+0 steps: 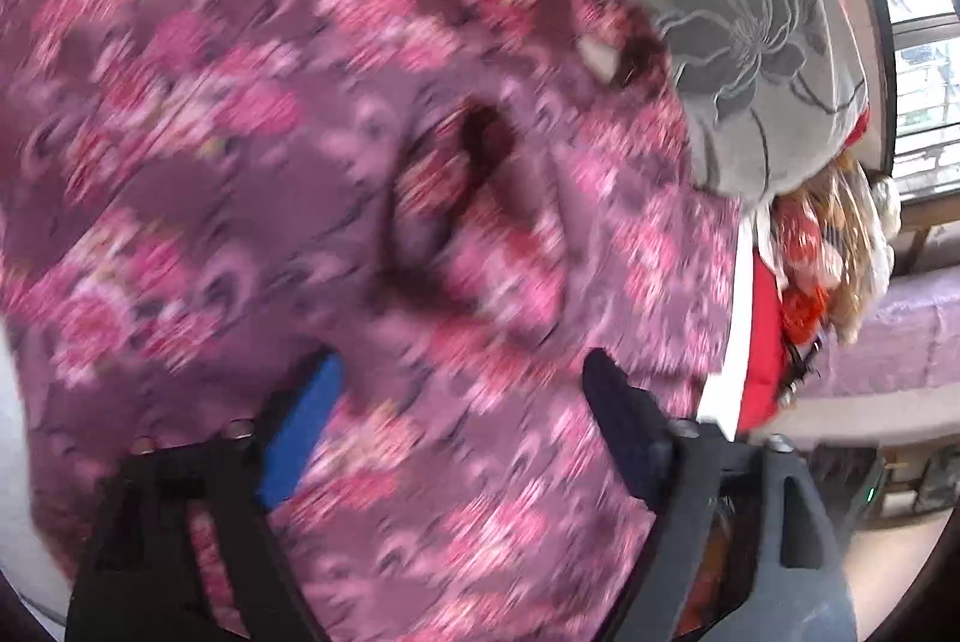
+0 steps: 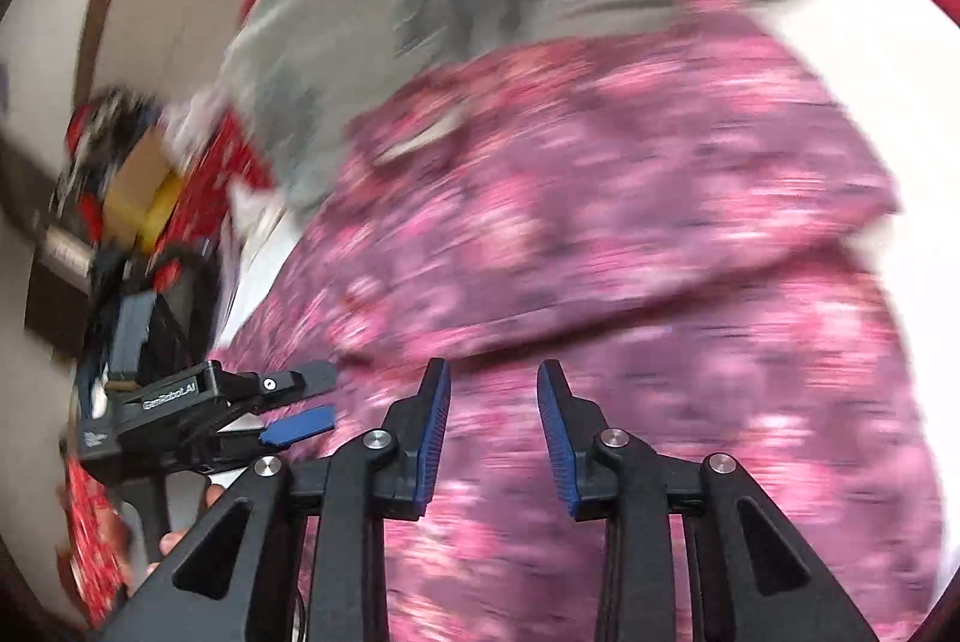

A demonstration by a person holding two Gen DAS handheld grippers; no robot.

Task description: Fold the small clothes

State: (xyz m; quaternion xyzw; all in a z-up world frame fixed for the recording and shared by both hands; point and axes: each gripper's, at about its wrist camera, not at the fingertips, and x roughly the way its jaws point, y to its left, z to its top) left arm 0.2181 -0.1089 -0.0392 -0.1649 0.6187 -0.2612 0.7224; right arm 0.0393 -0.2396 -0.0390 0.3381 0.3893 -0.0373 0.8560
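**Both grippers spread over floral garment**

Purple-pink floral garment (image 1: pixel 336 174) lies spread just below the grey flower-print cloth (image 1: pixel 744 42). Left hand-held gripper (image 1: pixel 462 390) spread wide above the garment, nothing pinched. Right hand-held gripper (image 2: pixel 493 402) partly spread over it, pads clear. Both views blurred.

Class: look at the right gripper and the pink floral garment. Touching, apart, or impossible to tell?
Cannot tell. In the right wrist view the right gripper stands open over the pink floral garment, nothing between its fingers, but blur hides any contact.
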